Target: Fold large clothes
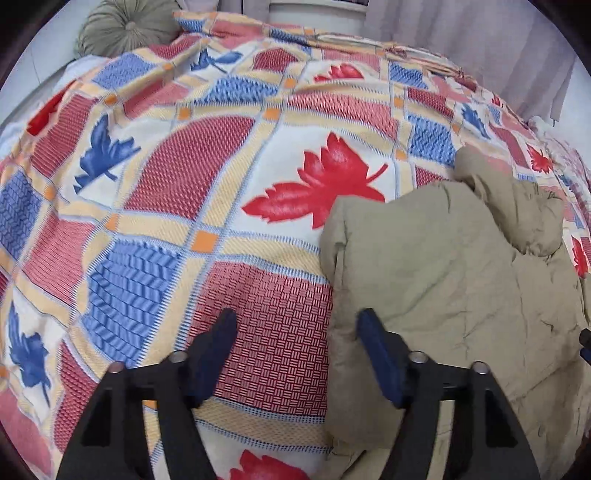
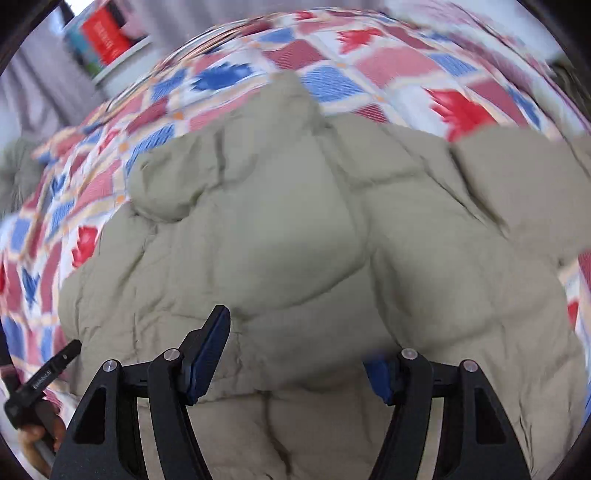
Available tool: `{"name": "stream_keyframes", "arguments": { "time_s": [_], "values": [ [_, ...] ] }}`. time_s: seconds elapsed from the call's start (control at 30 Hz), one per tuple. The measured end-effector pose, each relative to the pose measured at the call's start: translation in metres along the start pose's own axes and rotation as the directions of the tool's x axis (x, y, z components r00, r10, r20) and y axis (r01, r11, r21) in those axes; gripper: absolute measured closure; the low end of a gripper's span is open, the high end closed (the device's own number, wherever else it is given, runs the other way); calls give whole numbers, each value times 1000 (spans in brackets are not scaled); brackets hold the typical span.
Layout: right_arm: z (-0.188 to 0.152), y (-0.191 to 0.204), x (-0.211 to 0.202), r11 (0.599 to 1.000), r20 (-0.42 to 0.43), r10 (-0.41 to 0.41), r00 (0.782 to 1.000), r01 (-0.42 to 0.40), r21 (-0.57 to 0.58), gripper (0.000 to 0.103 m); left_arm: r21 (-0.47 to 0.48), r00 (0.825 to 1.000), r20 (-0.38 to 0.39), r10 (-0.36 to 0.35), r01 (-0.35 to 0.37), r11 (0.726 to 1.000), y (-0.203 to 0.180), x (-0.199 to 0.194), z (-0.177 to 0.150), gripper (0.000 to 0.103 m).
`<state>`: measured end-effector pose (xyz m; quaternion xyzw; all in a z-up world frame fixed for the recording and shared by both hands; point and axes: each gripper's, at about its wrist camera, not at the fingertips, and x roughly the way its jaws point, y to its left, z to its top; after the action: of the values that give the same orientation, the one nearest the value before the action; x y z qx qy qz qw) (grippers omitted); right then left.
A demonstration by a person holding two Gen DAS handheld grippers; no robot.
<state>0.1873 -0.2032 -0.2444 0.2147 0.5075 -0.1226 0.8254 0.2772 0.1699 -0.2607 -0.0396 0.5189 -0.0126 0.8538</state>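
A puffy khaki jacket (image 1: 443, 280) lies on a bed with a bedspread (image 1: 177, 166) patterned in red and blue leaves. My left gripper (image 1: 297, 328) is open and low over the jacket's left edge. Its right finger (image 1: 373, 339) is over the fabric and its left finger (image 1: 221, 336) over the bedspread. In the right wrist view the jacket (image 2: 295, 221) fills the middle. A thick fold bulges between the jaws of my right gripper (image 2: 295, 332) and hides the right fingertip. The picture is blurred. The left gripper (image 2: 48, 373), held by a hand, shows at lower left.
A round green cushion (image 1: 125, 27) rests at the bed's far left corner, with pale curtains (image 1: 480, 48) behind the bed. A white shelf with a red box (image 2: 103, 40) stands past the bed in the right wrist view. Bare bedspread stretches left of the jacket.
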Motion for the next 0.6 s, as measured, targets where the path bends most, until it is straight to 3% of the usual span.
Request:
{"name": "stream_keyframes", "arguments": {
  "time_s": [0.07,0.13,0.23,0.37,0.5,0.6],
  "values": [
    [-3,-14,-21,999,41,-11,999,10,33,34,14,998,36,-44,44,999,-1,-17,9,69],
    [-2,-19,-33,999,64,-13,998,11,33,88,38,995,54,-89,87,995,-7,-26,17,69],
    [10,-3,-32,998,73,13,997,-8,-66,91,91,988,36,-149,146,985,-30,-19,24,69],
    [19,26,2,974,33,-3,999,11,-225,91,124,999,-35,-41,45,991,-52,21,7,69],
    [7,11,45,979,-60,-50,997,37,-199,93,79,998,-47,-42,45,996,-48,42,-5,69],
    [4,9,54,974,-48,-50,998,38,-222,95,94,999,-50,-16,21,995,-52,48,-3,69]
  ]
}}
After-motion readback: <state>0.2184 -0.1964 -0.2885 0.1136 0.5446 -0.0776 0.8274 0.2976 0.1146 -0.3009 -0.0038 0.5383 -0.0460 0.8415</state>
